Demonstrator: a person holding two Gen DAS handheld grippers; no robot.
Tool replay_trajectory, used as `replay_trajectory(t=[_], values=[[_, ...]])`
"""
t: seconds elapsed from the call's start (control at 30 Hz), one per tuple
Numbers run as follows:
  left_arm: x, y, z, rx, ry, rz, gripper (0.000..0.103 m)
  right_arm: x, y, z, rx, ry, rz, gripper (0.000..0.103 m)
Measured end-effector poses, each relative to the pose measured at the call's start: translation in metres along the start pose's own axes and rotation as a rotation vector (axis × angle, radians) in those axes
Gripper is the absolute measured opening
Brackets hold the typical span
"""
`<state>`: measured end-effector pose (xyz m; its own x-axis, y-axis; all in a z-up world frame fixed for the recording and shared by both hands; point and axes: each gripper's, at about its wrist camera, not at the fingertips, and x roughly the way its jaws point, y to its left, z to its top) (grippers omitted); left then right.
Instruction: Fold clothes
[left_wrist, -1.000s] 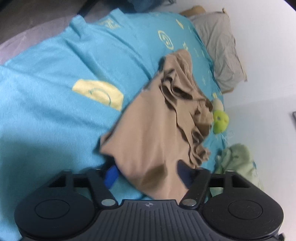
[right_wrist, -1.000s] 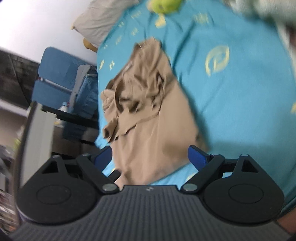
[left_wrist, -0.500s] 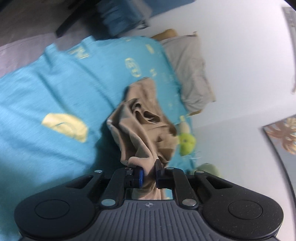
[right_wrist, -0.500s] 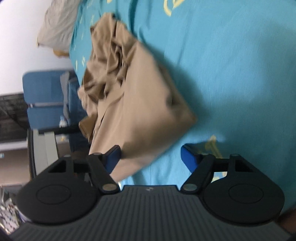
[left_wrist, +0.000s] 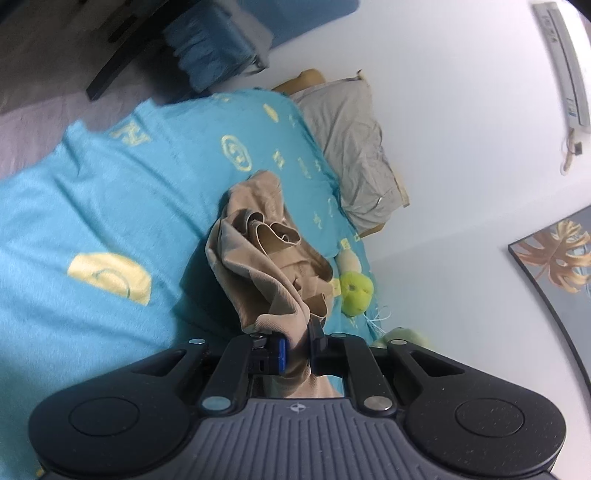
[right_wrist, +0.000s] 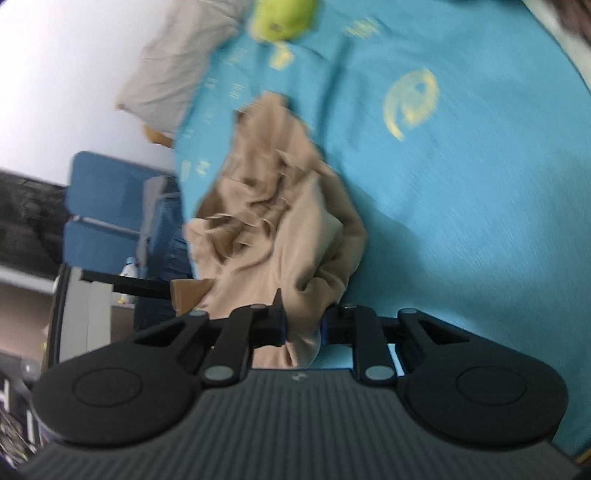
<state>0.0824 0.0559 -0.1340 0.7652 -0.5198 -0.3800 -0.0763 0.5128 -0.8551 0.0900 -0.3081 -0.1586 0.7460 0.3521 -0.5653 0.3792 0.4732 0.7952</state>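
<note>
Trailing bedward — bunched tan garment (left_wrist: 258, 258)

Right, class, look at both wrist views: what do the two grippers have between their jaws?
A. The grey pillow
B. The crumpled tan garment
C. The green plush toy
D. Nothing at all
B: in each wrist view, the left gripper and the right gripper have bunched folds of the crumpled tan garment pinched between their jaws, the right one's closing on it, above the turquoise bedspread.
</note>
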Motion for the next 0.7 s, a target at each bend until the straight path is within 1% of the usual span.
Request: replay_trajectory(t=[0.13, 0.23, 0.33, 0.4, 0.53, 0.63, 0.7], values=[[-0.015, -0.021, 0.009, 0.023, -0.028, -0.027, 0.011, -0.018, 0.024, 0.008, -0.092, -0.055, 0.080, 0.018], [-0.031, -0.047, 0.013, 0.056, -0.053, -0.048, 0.011, -0.039, 0.048, 0.012, -0.180, -0.094, 0.123, 0.017], [-0.054, -0.076, 0.011, 0.100, -0.068, -0.058, 0.010, -0.064, 0.064, 0.015, -0.208, -0.112, 0.154, 0.017], [-0.073, -0.090, 0.005, 0.112, -0.066, -0.051, 0.011, -0.085, 0.066, 0.011, -0.216, -0.110, 0.168, 0.017], [-0.119, -0.103, -0.021, 0.129, -0.039, -0.015, 0.011, -0.127, 0.062, -0.009, -0.231, -0.073, 0.160, 0.017], [-0.150, -0.098, -0.045, 0.103, -0.011, 0.011, 0.011, -0.151, 0.047, -0.026, -0.230, -0.030, 0.143, 0.017], [-0.158, -0.092, -0.055, 0.083, 0.010, 0.027, 0.011, -0.161, 0.037, -0.035, -0.228, -0.010, 0.122, 0.017]])
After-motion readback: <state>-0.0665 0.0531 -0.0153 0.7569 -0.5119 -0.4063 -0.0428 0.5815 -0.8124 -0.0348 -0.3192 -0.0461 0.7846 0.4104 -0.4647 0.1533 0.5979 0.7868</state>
